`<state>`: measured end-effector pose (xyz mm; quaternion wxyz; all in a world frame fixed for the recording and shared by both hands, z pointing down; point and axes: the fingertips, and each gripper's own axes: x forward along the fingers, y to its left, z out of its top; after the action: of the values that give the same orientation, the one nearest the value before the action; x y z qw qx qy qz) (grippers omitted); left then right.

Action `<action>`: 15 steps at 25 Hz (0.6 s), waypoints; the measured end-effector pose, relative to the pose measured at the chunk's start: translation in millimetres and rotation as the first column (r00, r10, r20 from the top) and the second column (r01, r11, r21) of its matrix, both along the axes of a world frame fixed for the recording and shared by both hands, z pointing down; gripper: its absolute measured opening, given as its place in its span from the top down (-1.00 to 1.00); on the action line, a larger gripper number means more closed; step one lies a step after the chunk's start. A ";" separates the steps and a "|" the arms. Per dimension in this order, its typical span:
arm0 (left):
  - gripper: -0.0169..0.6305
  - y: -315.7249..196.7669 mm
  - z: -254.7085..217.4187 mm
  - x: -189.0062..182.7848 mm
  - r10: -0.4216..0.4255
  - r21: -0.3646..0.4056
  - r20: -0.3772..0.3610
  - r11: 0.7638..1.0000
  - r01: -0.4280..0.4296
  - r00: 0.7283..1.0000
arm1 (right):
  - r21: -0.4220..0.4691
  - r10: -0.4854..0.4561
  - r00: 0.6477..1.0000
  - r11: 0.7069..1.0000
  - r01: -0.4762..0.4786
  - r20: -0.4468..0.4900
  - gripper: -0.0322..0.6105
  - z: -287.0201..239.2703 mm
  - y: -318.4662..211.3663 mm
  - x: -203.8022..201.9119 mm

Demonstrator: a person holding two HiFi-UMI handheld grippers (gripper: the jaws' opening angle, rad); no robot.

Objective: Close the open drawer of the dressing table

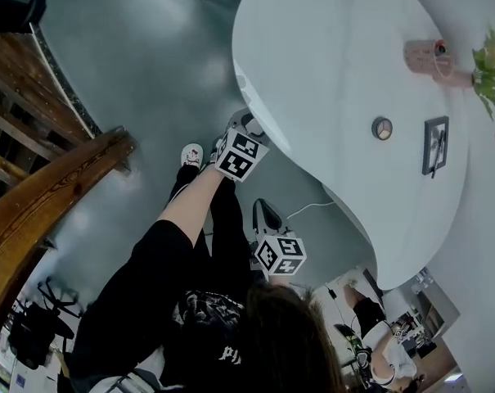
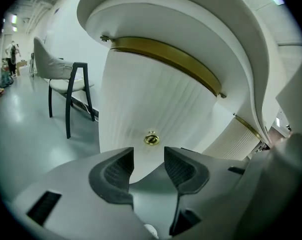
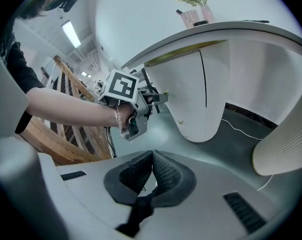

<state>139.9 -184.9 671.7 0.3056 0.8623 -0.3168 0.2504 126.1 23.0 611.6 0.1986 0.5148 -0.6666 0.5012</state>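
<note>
The white dressing table point(image 1: 337, 72) has a fluted white drawer front point(image 2: 141, 99) under a curved gold band point(image 2: 165, 59). A small brass knob point(image 2: 151, 139) sits on that front, just beyond my left gripper point(image 2: 148, 156), whose jaws stand open with nothing between the pads. The right gripper view shows the left gripper point(image 3: 155, 98) in a hand, its tips close to a knob point(image 3: 166, 92). Whether they touch I cannot tell. My right gripper point(image 3: 151, 156) hangs lower and further back, shut and empty. In the head view the left gripper point(image 1: 247, 129) reaches under the table's edge.
A dark-legged chair point(image 2: 66, 84) stands left of the table. A wooden railing point(image 1: 51, 195) runs along the left. On the tabletop are a round object point(image 1: 382, 128), a picture frame point(image 1: 435, 144) and a plant point(image 1: 492, 72). A white cable point(image 3: 240, 129) lies on the floor.
</note>
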 end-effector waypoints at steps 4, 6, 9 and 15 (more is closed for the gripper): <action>0.37 17.3 -11.4 -15.7 -0.014 -0.014 0.018 1.000 0.014 1.000 | 0.026 0.048 0.999 0.999 -0.048 0.001 0.82 -9.3 2.6 1.5; 0.37 24.7 -22.3 -24.4 -0.008 -0.011 0.022 1.000 0.008 1.000 | 0.036 0.063 0.998 0.997 -0.063 -0.004 0.81 -12.1 3.9 1.5; 0.37 35.0 -36.4 -38.7 -0.030 -0.020 0.025 0.999 0.030 0.999 | 0.055 0.079 0.997 0.995 -0.079 -0.005 0.82 -18.0 1.0 3.9; 0.37 57.5 -75.0 -49.0 -0.099 -0.045 -0.008 0.994 0.099 0.995 | 0.131 0.124 0.992 0.984 -0.123 0.001 0.81 -35.2 -6.4 14.8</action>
<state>90.9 -127.4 596.7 0.3385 0.8398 -0.3518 0.2374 140.9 16.6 576.4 0.1352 0.5689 -0.6642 0.4658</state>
